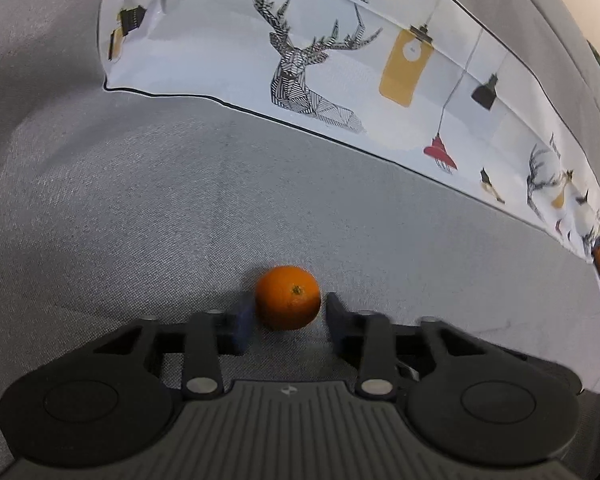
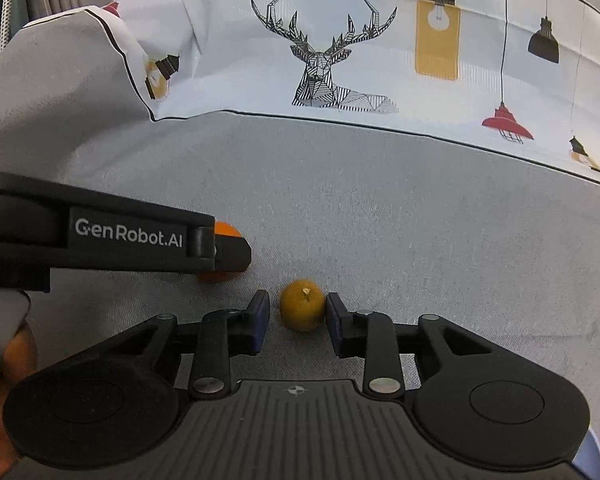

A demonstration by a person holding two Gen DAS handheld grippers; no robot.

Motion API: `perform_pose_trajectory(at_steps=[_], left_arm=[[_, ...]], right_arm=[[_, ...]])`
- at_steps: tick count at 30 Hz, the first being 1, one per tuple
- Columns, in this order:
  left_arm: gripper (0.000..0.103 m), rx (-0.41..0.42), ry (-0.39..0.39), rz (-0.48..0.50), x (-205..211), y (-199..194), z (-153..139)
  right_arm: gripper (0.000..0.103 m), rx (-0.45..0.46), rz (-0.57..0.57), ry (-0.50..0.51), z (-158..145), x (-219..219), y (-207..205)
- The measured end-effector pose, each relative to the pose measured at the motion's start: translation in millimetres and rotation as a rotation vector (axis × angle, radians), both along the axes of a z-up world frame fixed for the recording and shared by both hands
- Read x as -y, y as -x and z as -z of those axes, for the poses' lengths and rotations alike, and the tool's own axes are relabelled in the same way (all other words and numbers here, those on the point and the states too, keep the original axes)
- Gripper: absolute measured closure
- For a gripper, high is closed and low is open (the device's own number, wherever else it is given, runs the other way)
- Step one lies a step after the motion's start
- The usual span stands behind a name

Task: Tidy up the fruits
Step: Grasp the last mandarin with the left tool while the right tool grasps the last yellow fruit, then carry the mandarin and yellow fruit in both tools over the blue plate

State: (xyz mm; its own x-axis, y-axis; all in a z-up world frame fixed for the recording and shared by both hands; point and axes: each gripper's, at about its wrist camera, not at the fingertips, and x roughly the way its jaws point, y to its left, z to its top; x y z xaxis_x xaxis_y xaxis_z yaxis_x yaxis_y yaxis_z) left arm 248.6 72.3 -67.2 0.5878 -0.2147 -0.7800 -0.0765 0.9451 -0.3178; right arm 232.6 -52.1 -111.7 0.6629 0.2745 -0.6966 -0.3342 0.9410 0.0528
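Note:
An orange [image 1: 288, 298] rests on the grey sofa seat [image 1: 140, 208], between the fingers of my left gripper [image 1: 289, 303]. The left pad sits against its side and a thin gap shows at the right pad, so this gripper is open around it. A smaller yellow fruit [image 2: 302, 310] with a short stem lies between the fingers of my right gripper [image 2: 297, 305]. The right pad touches it and the left pad stands clear, so this gripper is open too. In the right wrist view the left gripper [image 2: 228, 256] reaches in from the left, hiding most of the orange [image 2: 226, 230].
A white cushion [image 1: 340, 60] printed with a deer and lamps leans along the sofa back [image 2: 380, 40] behind both fruits. A hand [image 2: 8, 360] shows at the lower left of the right wrist view. Grey seat fabric [image 2: 420, 220] stretches to the right of the yellow fruit.

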Motion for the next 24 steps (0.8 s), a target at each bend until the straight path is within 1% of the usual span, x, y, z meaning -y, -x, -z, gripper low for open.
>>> perform_pose_trajectory(at_steps=[3,7,12,16,20,24], left_arm=[[0.067,0.044,-0.078,0.03,7,6,-8],[0.067,0.082,-0.098,0.029,7,21,-20],[0.067,0.122,-0.109,0.01,5,42,-39],[0.067,0.167,-0.173,0.016,10,60,-56],[0.067,0.225,-0.163,0.016,13,82,-73],[0.067,0.292,-0.127,0.008,15,103,-91]], right_arm=[[0.077,0.005,-0.009,-0.017,-6,2,3],[0.077,0.04,-0.021,-0.029,-19,8,17],[0.077,0.086,-0.02,-0.041,-44,22,41],[0.077,0.126,-0.016,-0.074,-72,43,70],[0.077,0.158,0.003,-0.118,-96,74,109],[0.077,0.187,0.035,-0.135,-104,104,151]])
